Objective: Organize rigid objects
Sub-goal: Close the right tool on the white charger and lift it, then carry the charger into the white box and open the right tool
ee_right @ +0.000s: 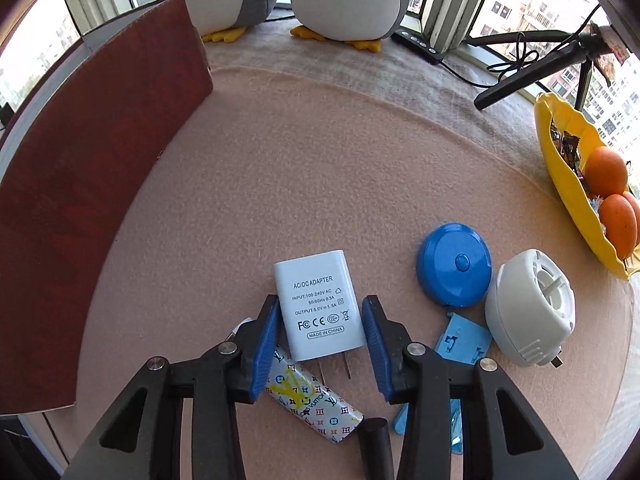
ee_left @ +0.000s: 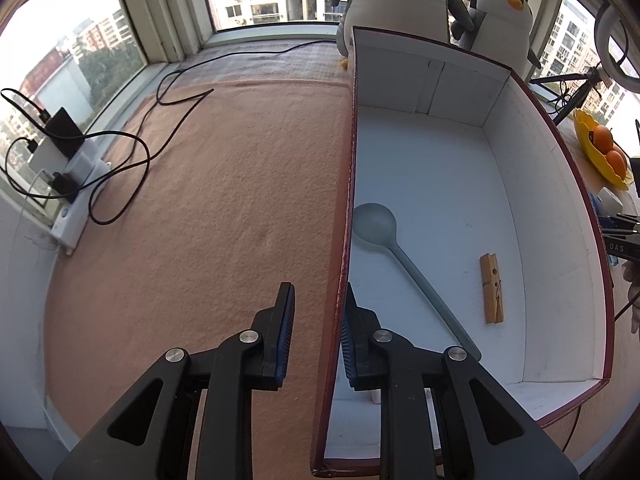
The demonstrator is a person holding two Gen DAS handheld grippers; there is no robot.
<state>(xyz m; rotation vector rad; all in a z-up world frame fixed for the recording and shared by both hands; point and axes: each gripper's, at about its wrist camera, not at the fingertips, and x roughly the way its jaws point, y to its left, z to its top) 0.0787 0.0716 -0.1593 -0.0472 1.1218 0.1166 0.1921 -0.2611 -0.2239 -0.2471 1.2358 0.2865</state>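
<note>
Fingers of the right gripper stand open on both sides of the white adapter, not yet pressing it. The adapter lies flat on the pink surface, prongs toward the camera. It looks light, stiff and smooth, so I judge the flat long sides are the best place to hold, away from the prongs. Beside it lie a patterned lighter, a blue round case and a white plug-in device. The left gripper is open astride the wall of the box, with a gap at each pad; inside lie a spoon and a clothespin.

Both wrist views downward (shared box)
</note>
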